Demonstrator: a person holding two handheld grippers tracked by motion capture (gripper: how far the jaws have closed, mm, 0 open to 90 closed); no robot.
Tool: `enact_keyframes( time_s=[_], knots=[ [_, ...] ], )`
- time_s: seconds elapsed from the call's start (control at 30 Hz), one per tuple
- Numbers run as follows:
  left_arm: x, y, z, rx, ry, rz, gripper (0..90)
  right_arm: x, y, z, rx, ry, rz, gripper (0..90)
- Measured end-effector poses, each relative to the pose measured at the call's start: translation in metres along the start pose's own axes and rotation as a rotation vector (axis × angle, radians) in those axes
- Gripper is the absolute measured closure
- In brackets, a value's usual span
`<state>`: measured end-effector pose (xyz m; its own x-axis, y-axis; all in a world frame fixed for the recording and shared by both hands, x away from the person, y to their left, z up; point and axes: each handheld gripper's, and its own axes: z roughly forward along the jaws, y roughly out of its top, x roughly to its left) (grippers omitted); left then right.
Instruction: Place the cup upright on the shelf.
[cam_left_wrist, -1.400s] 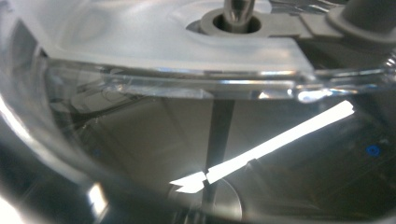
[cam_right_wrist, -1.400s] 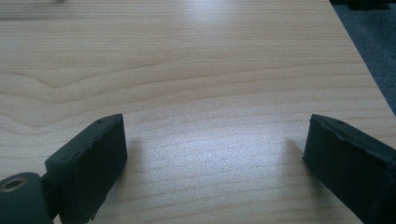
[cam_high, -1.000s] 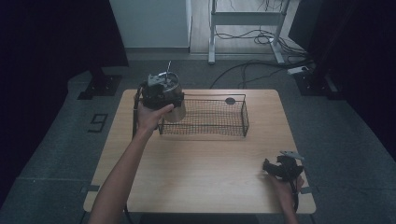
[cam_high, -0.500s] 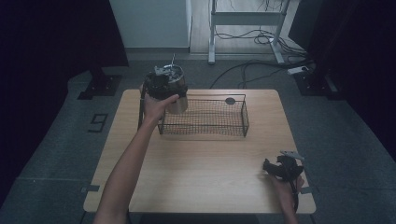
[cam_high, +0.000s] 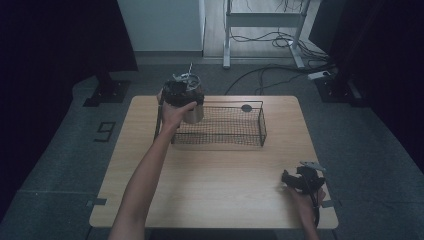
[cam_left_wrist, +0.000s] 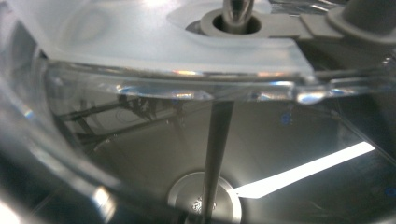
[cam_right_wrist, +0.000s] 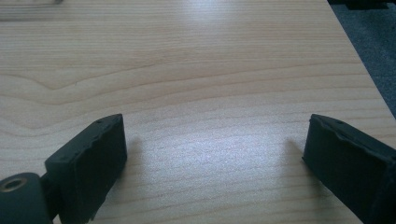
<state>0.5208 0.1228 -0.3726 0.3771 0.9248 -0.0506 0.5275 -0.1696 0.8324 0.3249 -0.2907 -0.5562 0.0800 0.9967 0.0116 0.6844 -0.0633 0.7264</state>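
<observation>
My left tool (cam_high: 183, 93) grips a clear lidded jar (cam_high: 192, 107), held upper centre of the high view over the left end of the wire basket (cam_high: 235, 131). My right tool (cam_high: 300, 181) rests wide open at lower right on the surface (cam_high: 220, 180).

A lab or recording studio rather than a home: a lone wooden bench (cam_high: 215, 170) stands on grey carpet (cam_high: 360, 135), black curtains (cam_high: 55, 40) close both sides, and loose cables (cam_high: 272, 75) trail beneath a metal equipment frame (cam_high: 265, 20) at the far wall.
</observation>
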Motion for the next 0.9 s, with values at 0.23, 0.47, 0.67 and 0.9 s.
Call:
enact_keyframes(
  time_s=[0.23,0.47,0.67,0.9],
  knots=[
    [-0.003,-0.004,0.007,0.005,0.013,0.003,4.2,0.000,0.000,0.000,0.001,-0.001,-0.002,5.9],
    [-0.004,-0.014,0.017,0.018,0.021,-0.005,4.2,0.000,0.000,0.000,0.000,-0.001,-0.003,5.9],
    [-0.004,-0.022,0.024,0.015,0.018,-0.001,4.2,0.000,0.000,0.000,0.000,0.000,-0.001,5.9],
    [-0.002,-0.034,0.033,0.035,0.026,-0.008,4.2,0.000,0.000,0.000,0.000,-0.001,-0.001,5.9]
  ],
)
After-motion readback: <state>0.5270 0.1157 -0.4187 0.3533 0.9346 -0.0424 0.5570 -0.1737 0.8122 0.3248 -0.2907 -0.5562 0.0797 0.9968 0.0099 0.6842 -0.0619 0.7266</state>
